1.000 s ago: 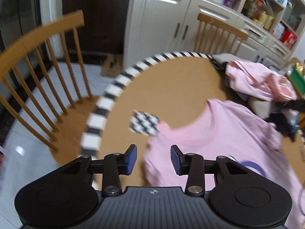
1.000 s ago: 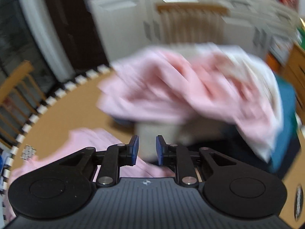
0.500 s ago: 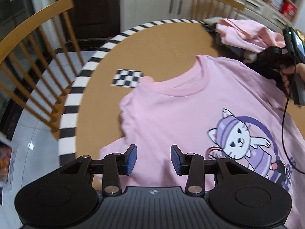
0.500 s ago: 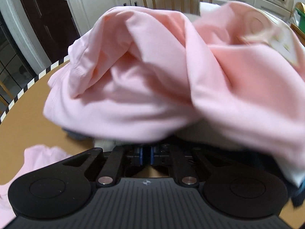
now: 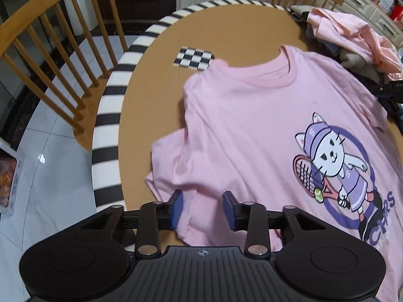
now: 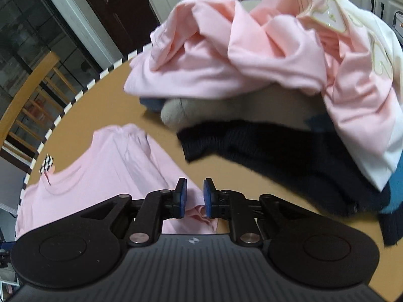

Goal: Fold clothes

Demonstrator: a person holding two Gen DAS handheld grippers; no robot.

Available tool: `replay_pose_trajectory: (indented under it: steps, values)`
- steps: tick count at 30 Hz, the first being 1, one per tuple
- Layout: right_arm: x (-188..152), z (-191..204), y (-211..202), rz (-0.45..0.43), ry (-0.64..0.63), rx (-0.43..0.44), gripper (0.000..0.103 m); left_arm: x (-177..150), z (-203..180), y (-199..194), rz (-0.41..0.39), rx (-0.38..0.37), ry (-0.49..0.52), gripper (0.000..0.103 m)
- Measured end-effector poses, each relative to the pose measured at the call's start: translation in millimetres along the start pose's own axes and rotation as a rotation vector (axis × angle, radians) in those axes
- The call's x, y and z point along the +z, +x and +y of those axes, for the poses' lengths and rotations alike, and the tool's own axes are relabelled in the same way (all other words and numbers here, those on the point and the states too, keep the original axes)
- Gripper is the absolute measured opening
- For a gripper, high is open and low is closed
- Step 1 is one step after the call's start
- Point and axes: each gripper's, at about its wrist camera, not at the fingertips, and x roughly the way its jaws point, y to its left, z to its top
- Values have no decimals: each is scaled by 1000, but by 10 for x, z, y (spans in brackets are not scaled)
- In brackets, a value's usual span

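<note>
My left tool (image 5: 202,210) stands with its fingers apart over the crumpled sleeve of the pink T-shirt (image 5: 252,130) spread flat on the tabletop (image 5: 156,80), while my right tool (image 6: 193,198), narrowly parted and empty, hovers over its other sleeve, near the clothes pile (image 6: 264,58).

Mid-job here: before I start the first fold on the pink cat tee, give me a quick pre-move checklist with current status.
1. Pink cat tee face up, print showing: ok.
2. Tee spread flat: not ok; the sleeve by the left hand-held gripper is bunched.
3. Left hand-held gripper open, fabric between its fingers: ok.
4. Right hand-held gripper open over the tee's edge: ok.
5. Clothes pile clear of the tee: cannot tell.
6. Bare table beside the tee for folding: ok.
</note>
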Motion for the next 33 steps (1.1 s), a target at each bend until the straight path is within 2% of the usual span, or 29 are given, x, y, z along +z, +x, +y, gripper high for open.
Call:
replay_pose_trajectory:
  steps: [2, 4, 5, 6, 9, 12, 15, 18, 23, 28, 29, 33]
  values:
    - [10, -50, 65, 41, 52, 34, 16, -13, 2, -7, 1, 4, 0, 24]
    - [8, -64, 94, 38, 78, 69, 7, -26, 4, -14, 1, 9, -1, 15]
    - [6, -70, 108, 35, 90, 87, 1, -32, 5, -18, 2, 11, -1, 15]
    - [5, -76, 122, 33, 102, 105, 1, -38, 6, -21, 2, 13, -1, 14]
    - [56, -1, 18, -3, 47, 38, 0, -59, 10, -34, 3, 19, -2, 14]
    - [219, 41, -149, -76, -32, -71, 0, -86, 12, -57, 0, 21, -6, 14]
    - [441, 38, -261, -147, -50, -112, 0, -81, -23, -51, -3, 24, -6, 14]
    - [598, 107, -291, -207, -133, -192, 0, -80, -37, -52, -3, 27, -4, 14]
    - [696, 281, -115, -251, -279, -308, 0, -69, -43, -48, 0, 34, -8, 14]
    - [605, 406, 156, -192, -414, -414, 1, -56, -13, -43, 4, 35, -18, 16]
    - [595, 416, 167, -199, -412, -428, 2, -53, -7, -44, 5, 35, -18, 16]
    - [566, 494, 31, -280, -367, -470, 18, -55, 73, -98, -3, 44, -30, 18]
